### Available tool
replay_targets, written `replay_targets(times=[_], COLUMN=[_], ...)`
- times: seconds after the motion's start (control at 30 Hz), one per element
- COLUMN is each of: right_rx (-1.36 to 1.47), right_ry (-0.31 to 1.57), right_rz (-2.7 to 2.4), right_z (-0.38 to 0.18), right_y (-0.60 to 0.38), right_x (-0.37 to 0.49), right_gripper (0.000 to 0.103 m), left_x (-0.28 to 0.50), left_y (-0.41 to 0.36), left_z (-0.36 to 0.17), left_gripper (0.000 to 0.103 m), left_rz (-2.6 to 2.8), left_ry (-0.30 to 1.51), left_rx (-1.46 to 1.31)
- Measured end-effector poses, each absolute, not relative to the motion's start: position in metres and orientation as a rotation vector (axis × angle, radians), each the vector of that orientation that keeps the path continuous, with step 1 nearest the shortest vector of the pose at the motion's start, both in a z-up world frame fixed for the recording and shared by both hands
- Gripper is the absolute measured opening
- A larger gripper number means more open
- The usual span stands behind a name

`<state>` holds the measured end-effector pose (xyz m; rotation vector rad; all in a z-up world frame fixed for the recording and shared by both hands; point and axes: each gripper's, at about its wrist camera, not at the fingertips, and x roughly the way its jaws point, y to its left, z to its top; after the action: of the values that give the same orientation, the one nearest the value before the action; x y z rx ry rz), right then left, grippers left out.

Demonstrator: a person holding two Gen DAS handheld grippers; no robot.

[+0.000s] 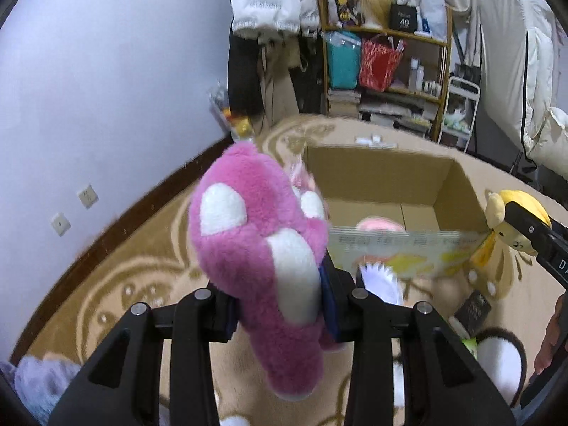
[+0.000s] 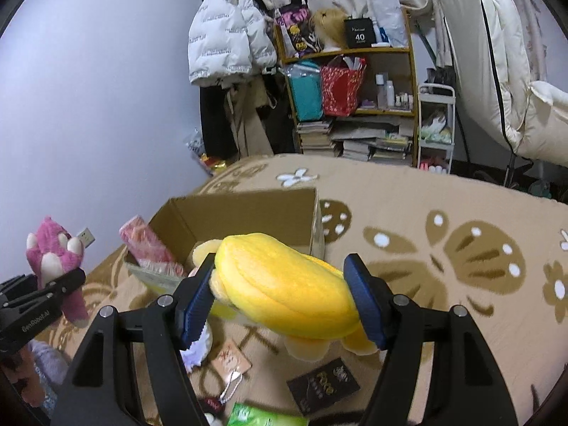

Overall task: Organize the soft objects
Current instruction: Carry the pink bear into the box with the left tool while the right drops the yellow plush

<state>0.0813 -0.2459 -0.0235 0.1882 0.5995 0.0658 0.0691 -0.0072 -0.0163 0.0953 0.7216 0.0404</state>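
Note:
My left gripper (image 1: 280, 301) is shut on a pink plush toy (image 1: 259, 248) with white paw pads, held above the bed, left of an open cardboard box (image 1: 383, 177). The toy also shows in the right wrist view (image 2: 53, 259). My right gripper (image 2: 280, 298) is shut on a yellow plush toy (image 2: 287, 284), held over the near right corner of the box (image 2: 245, 213). The yellow toy shows at the right in the left wrist view (image 1: 511, 220). A pink soft item (image 2: 149, 245) lies inside the box.
The beige flower-patterned bedspread (image 2: 443, 248) carries small cards, a black packet (image 2: 323, 383), a green packet (image 2: 262, 419) and white plush pieces (image 1: 497, 365). A lilac plush (image 1: 39, 383) lies at the lower left. A cluttered shelf (image 2: 355, 106) and hung coats stand behind.

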Motion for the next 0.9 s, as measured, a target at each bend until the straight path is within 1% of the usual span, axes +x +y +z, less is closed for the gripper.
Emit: replay_targets(times=[0.13,0.27,0.43,0.7,0.9], right_rx=[0.162,0.139,0.098,0.058,0.001], right_ry=[0.57,0.553,0.526,0.523,0.485], right_rz=[0.053,0.073,0.067,0.05,0.035], right_z=[-0.015,-0.007,0.003,0.0,0.003], right_y=[-0.246,-0.247,-0.245,-0.238,-0.233], right_x=[0.093,0.102,0.12,0.14,0.146], right_gripper=[0.074,0.075,0.075,0.075,0.075], left_x=[0.082,0.104,0.127,0.163,0.18], left_y=[-0.014,-0.019,-0.026,-0.034,-0.034], left_z=[-0.001,0.008,0.022,0.035,0.039], left_gripper=[0.036,0.036,0.036,0.037,0.037], left_rz=[0.041,0.023,0.029,0.019,-0.017], left_ry=[0.668,0.673,0.628,0.569,0.519], left_rx=[0.126,0.104,0.14,0.16,0.115])
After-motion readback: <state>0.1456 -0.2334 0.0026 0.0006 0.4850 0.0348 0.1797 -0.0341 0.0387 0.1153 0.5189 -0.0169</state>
